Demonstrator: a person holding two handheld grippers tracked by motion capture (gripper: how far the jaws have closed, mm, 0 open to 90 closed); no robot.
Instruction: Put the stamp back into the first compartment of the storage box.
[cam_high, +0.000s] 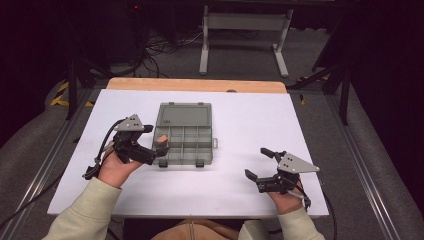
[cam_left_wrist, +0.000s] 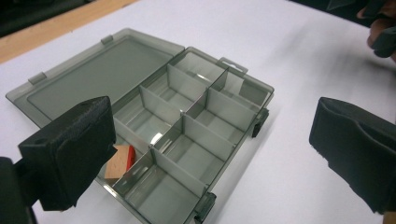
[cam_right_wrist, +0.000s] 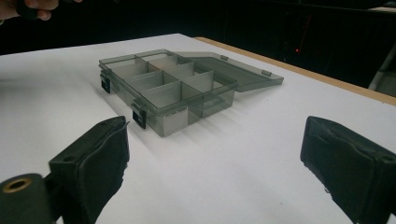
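A grey see-through compartment box (cam_high: 186, 161) lies open on the white table, its lid (cam_high: 184, 116) folded flat to the far side. A small wooden block (cam_high: 161, 140) with a red face stands in the box's left-end compartment. My left gripper (cam_high: 152, 141) is open right beside that end, one jaw on each side of the block without touching it. In the left gripper view the block (cam_left_wrist: 120, 161) is half hidden behind the left jaw, and the box (cam_left_wrist: 261, 89) lies between the wide jaws. My right gripper (cam_high: 257, 163) rests open near the front right, holding nothing; its view faces the box (cam_right_wrist: 182, 119).
The white tabletop (cam_high: 250, 115) has a wooden strip (cam_high: 195, 84) along its far edge. Beyond it are a metal stand (cam_high: 245, 22) and cables on the floor. The box's other compartments hold nothing. Black latches (cam_right_wrist: 139, 117) sit on its front wall.
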